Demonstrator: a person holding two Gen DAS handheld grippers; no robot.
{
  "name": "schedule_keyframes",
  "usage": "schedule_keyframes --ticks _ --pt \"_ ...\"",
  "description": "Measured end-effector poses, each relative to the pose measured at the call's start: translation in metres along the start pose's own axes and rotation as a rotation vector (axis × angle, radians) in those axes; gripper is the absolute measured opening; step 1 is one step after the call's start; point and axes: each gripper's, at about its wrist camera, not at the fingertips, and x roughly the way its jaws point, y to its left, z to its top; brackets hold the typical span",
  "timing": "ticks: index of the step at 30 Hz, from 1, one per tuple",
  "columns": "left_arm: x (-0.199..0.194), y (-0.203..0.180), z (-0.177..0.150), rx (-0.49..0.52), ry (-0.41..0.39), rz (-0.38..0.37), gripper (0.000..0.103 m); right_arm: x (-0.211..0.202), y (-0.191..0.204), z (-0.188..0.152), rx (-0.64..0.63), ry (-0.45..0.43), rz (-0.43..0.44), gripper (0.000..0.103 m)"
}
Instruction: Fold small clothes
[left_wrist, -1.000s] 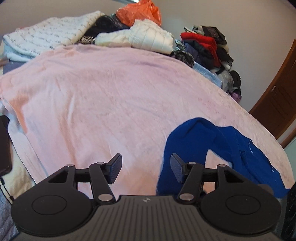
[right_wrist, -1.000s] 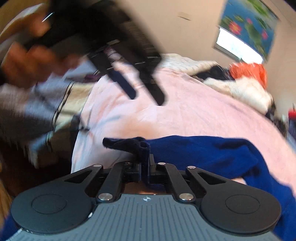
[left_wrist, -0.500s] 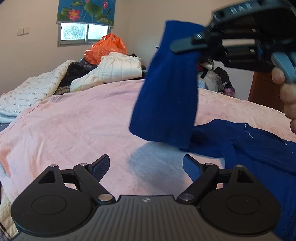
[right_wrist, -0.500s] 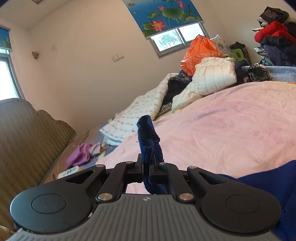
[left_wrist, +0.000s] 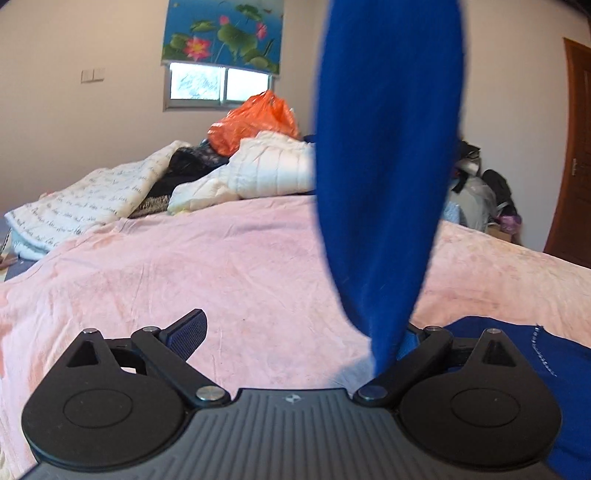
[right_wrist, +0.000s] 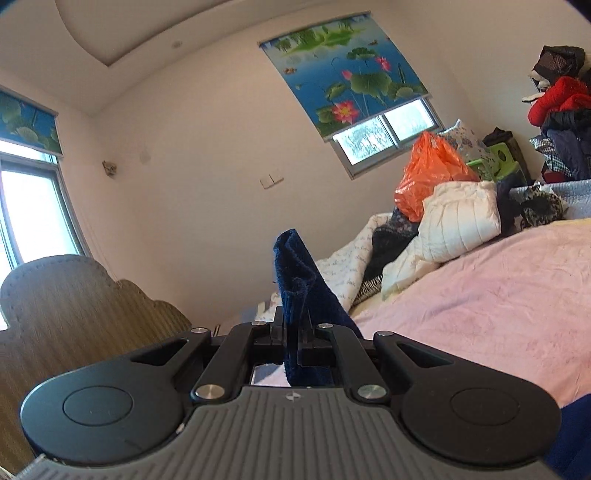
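A: Over the pink bedspread (left_wrist: 229, 266), left wrist view: the blue garment (left_wrist: 384, 166) hangs limp in a long strip in front of the left gripper (left_wrist: 301, 332), whose fingers are spread wide, grasping nothing; the strip's lower end dips beside the right finger.

B: Right wrist view?

A: The right gripper (right_wrist: 291, 345) is clenched on a bunched edge of it. It looks soft and light. I'd pinch the dangling lower end.
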Motion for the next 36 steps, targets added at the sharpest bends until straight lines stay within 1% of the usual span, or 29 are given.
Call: schedule_keyframes --ticks 4,7,10,13,18,23,26,29,32,36 --pt "0.012 0.007 0.004 -0.035 0.024 0.009 0.099 -0.009 -0.002 0.020 -0.043 -0.027 -0.053 0.007" --pt "0.020 0.004 0.005 -0.035 0.051 0.014 0.099 -0.021 -0.017 0.022 -0.022 -0.068 -0.095 0.007" --pt "0.026 -0.002 0.002 -0.022 0.096 -0.014 0.099 -0.033 -0.038 0.019 0.003 -0.100 -0.158 0.007" --pt "0.023 -0.011 -0.005 0.009 0.120 -0.056 0.099 -0.050 -0.066 0.012 0.042 -0.129 -0.237 0.007" --pt "0.015 -0.027 -0.020 0.056 0.173 -0.159 0.099 -0.085 -0.115 -0.012 0.119 -0.183 -0.373 0.007" --pt "-0.004 -0.036 -0.025 0.062 0.133 -0.189 0.099 -0.118 -0.155 -0.044 0.199 -0.223 -0.480 0.007" --pt "-0.005 -0.042 -0.024 0.063 0.142 -0.203 0.099 -0.138 -0.173 -0.056 0.248 -0.257 -0.508 0.008" --pt "0.000 -0.046 -0.023 0.054 0.174 -0.210 0.099 -0.151 -0.182 -0.059 0.265 -0.279 -0.524 0.008" --pt "0.004 -0.049 -0.025 0.049 0.198 -0.210 0.099 -0.161 -0.178 -0.047 0.233 -0.305 -0.536 0.008" --pt "0.006 -0.053 -0.028 0.057 0.218 -0.219 0.099 -0.190 -0.168 -0.038 0.202 -0.383 -0.541 0.008"
